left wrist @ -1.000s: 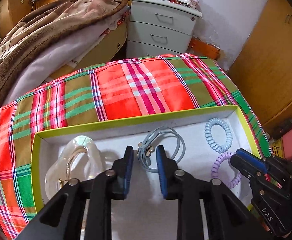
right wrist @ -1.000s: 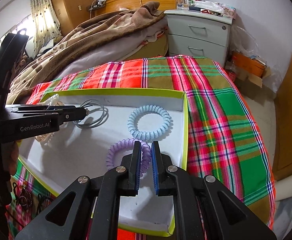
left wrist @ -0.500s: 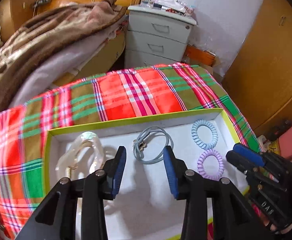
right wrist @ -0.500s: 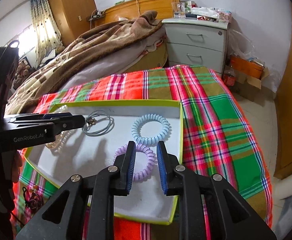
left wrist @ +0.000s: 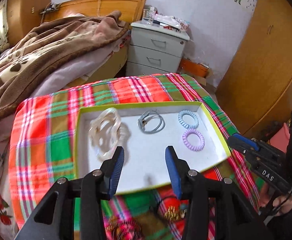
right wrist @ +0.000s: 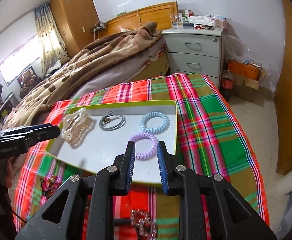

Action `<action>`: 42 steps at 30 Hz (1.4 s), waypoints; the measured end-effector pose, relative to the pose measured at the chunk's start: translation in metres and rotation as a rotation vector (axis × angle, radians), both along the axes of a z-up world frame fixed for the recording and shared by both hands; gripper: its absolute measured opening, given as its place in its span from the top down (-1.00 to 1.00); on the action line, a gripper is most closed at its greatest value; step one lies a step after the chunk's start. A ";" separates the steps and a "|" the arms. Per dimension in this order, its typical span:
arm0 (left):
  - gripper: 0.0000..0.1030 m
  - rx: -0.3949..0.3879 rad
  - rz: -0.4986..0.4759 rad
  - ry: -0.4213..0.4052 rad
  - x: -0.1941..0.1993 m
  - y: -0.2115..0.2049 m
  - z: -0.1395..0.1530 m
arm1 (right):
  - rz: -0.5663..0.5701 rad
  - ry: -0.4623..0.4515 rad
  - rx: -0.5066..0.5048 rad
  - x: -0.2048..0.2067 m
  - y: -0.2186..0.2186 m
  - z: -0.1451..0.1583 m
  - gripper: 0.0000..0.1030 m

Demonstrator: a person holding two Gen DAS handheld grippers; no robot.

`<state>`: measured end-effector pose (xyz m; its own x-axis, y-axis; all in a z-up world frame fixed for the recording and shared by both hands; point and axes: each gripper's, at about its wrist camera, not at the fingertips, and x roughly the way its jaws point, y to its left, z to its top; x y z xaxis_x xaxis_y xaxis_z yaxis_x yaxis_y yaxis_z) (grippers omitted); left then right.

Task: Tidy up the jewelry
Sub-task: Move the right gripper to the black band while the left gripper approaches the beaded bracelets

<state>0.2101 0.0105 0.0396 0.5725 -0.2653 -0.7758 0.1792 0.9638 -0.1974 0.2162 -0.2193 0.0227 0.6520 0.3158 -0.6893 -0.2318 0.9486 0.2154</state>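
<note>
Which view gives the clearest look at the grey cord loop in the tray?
The left wrist view: the grey cord loop lies mid-tray there, seen from above, its coils and metal ends distinct. The right wrist view shows the same loop flatter, at a lower angle and off to the left, unobstructed but with coils harder to separate.

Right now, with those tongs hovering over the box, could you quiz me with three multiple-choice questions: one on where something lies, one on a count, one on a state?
1. The purple coil band lies:
A. inside the box
B. on the plaid cloth
C. on the nightstand

2. Coil bands in the box:
A. one
B. two
C. four

3. The left tongs are:
A. clamped on the grey cord
B. open, empty
C. shut tight

Answers: 1 A, it rests on the white floor beside the blue coil band. 2 B, blue and purple. 3 B, nothing sits between the pads.
</note>
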 end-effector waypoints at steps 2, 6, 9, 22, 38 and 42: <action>0.13 -0.003 0.018 -0.006 -0.011 0.008 0.002 | -0.006 -0.006 0.010 -0.008 -0.002 0.002 0.54; 0.13 -0.020 0.047 -0.022 -0.036 0.025 0.003 | -0.013 -0.007 0.021 -0.023 -0.004 0.002 0.54; 0.12 -0.029 0.075 -0.024 -0.052 0.036 0.001 | -0.015 -0.003 0.032 -0.033 -0.006 -0.001 0.53; 0.11 -0.053 0.163 0.037 -0.109 0.077 -0.035 | -0.031 0.084 -0.011 -0.081 -0.001 -0.027 0.05; 0.11 -0.076 0.164 0.080 -0.125 0.084 -0.055 | -0.049 0.143 -0.021 -0.094 0.010 -0.047 0.48; 0.11 -0.075 0.148 0.090 -0.124 0.078 -0.057 | -0.064 0.162 -0.027 -0.088 0.011 -0.049 0.48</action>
